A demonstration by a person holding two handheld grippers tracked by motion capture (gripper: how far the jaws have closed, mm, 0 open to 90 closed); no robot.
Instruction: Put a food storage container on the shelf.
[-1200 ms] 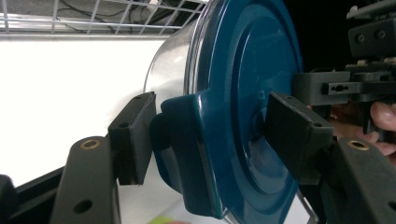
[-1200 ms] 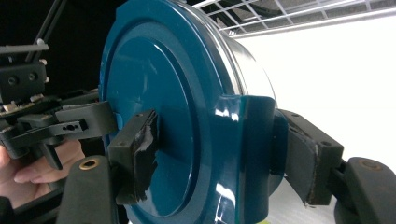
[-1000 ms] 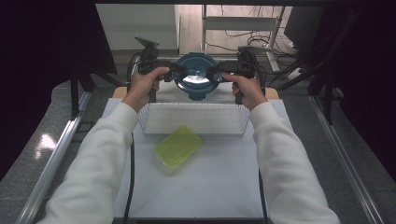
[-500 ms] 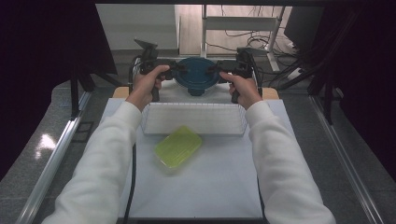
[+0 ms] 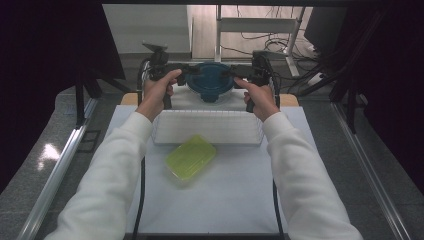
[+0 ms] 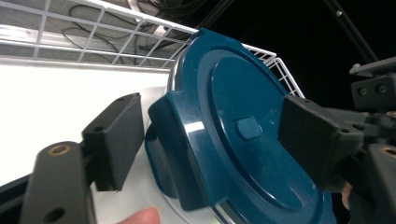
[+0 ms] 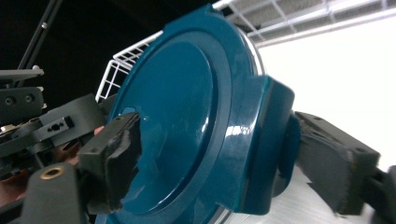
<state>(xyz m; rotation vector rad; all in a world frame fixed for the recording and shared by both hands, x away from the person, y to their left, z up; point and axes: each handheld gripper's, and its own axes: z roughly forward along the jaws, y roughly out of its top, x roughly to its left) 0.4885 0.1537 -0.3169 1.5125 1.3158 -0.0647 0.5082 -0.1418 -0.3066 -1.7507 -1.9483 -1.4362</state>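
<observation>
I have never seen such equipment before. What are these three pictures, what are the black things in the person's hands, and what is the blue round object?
No robot is here: a person in white sleeves holds hand tongs in each hand, the left tongs and the right tongs. The high view looks down from above the person onto a white table. The other two pictures come from small cameras riding on each pair of tongs, looking along their black jaws.

Both tongs grip a round dark blue lid from opposite sides, each closed on a side tab of the lid, which sits on a clear container. On the table lie a white wire basket and, nearer the person, a yellow-green lidded box.
</observation>
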